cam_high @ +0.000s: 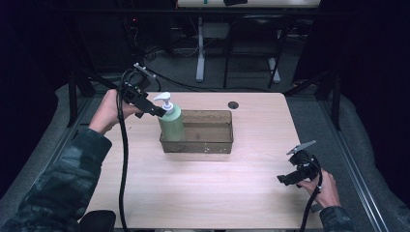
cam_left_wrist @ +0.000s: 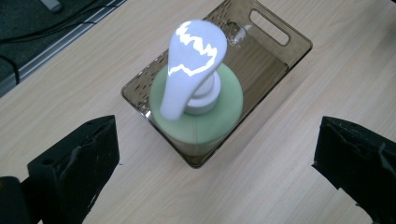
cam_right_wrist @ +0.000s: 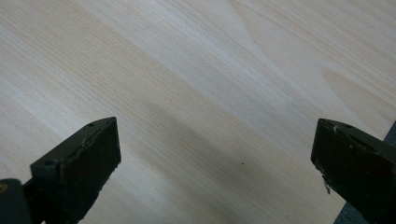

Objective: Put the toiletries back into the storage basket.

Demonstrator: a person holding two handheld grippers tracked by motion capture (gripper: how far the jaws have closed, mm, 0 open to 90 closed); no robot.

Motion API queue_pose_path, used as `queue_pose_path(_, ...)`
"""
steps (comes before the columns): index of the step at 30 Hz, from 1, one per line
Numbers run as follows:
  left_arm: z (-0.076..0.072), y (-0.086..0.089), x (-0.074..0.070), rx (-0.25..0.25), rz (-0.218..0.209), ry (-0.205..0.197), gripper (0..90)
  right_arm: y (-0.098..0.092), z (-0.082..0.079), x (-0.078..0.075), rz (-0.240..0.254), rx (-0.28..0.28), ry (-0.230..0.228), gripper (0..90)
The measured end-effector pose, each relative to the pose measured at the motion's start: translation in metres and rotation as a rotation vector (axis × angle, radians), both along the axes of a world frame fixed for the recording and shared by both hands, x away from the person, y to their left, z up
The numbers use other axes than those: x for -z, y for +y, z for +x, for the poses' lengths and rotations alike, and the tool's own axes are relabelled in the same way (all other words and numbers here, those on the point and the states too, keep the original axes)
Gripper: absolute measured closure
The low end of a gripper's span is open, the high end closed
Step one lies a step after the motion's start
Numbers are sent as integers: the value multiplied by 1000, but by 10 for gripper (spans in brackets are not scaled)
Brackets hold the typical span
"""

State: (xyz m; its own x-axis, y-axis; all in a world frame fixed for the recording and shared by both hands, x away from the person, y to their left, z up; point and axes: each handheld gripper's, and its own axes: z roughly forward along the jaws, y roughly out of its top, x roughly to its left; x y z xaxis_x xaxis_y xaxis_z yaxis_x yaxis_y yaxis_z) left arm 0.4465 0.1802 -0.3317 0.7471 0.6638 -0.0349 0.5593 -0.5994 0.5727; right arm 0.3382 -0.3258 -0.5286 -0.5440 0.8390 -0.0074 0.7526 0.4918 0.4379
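Note:
A green soap bottle (cam_high: 171,123) with a white pump head (cam_high: 165,100) stands upright in the left end of a clear brown plastic bin (cam_high: 212,140) on the wooden table. My left gripper (cam_high: 153,110) hovers just left of and above the pump, open. From the left gripper view, the bottle (cam_left_wrist: 198,116) sits ahead between the wide-apart jaws, inside the bin (cam_left_wrist: 275,60). My right gripper (cam_high: 286,179) rests low near the table's right front, open, with bare wood between its jaws (cam_right_wrist: 215,158).
A small round hole (cam_high: 233,105) marks the table top behind the bin. Black frame posts stand at the table's far corners, and another desk's legs (cam_high: 200,48) are beyond. Grey padding borders both sides.

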Motion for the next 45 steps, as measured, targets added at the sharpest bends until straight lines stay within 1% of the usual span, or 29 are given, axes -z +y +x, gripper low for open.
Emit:
queue_pose_path(1, 0, 0, 0, 0, 0, 0, 1, 0, 0, 0, -5, -1, -2, 11)
queue_pose_path(6, -17, 6, 9, -6, -4, -14, 1, 0, 0, 1, -13, -10, -4, 12)
queue_pose_path(8, -26, 7, 15, -5, 0, -21, 1, 0, 0, 0, -15, -11, -5, 12)
queue_pose_path(13, -40, 12, 26, -15, -17, -27, 1, 1, 0, 0, -11, -10, -3, 13)
queue_pose_path(15, -41, 13, 27, -16, -18, -26, 1, 2, 0, 0, -9, -9, 0, 13)
queue_pose_path(17, -49, 16, 36, -26, -28, -26, 0, 2, 0, 0, -19, -13, -5, 13)
queue_pose_path(20, -56, 19, 46, -31, -33, -20, 0, 2, 0, 0, -10, -10, -3, 13)
queue_pose_path(23, -65, 21, 61, -37, -42, -6, 0, 2, 0, 0, -18, -13, -3, 13)
queue_pose_path(24, -67, 21, 65, -36, -38, 0, 0, 2, 0, 0, -19, -12, -3, 14)
queue_pose_path(25, -69, 22, 68, -35, -37, 1, 0, 2, 0, 0, -20, -13, -3, 14)
queue_pose_path(26, -72, 22, 73, -37, -45, -1, 0, 2, 0, 0, -22, -13, -5, 14)
queue_pose_path(30, -79, 25, 88, -55, -58, 7, 0, 2, 0, 1, -21, -11, -3, 15)
queue_pose_path(32, -82, 26, 97, -65, -58, 14, 0, 2, -1, 0, -23, -11, -4, 15)
queue_pose_path(35, -87, 28, 110, -82, -45, 12, 0, 2, -1, 1, -23, -11, -4, 15)
queue_pose_path(37, -90, 30, 122, -95, -43, 25, 0, 2, -1, 1, -24, -11, -4, 15)
queue_pose_path(38, -91, 31, 126, -105, -45, 25, 0, 2, -1, 1, -24, -11, -7, 15)
queue_pose_path(40, -94, 34, 136, -121, -57, 43, 0, 2, -1, 1, -24, -15, -11, 15)
queue_pose_path(42, -97, 37, 145, -135, -64, 50, 0, 1, -1, 1, -17, -10, -8, 13)
queue_pose_path(45, -99, 39, 154, -137, -73, 75, 0, 2, -1, 2, -18, -9, -7, 10)
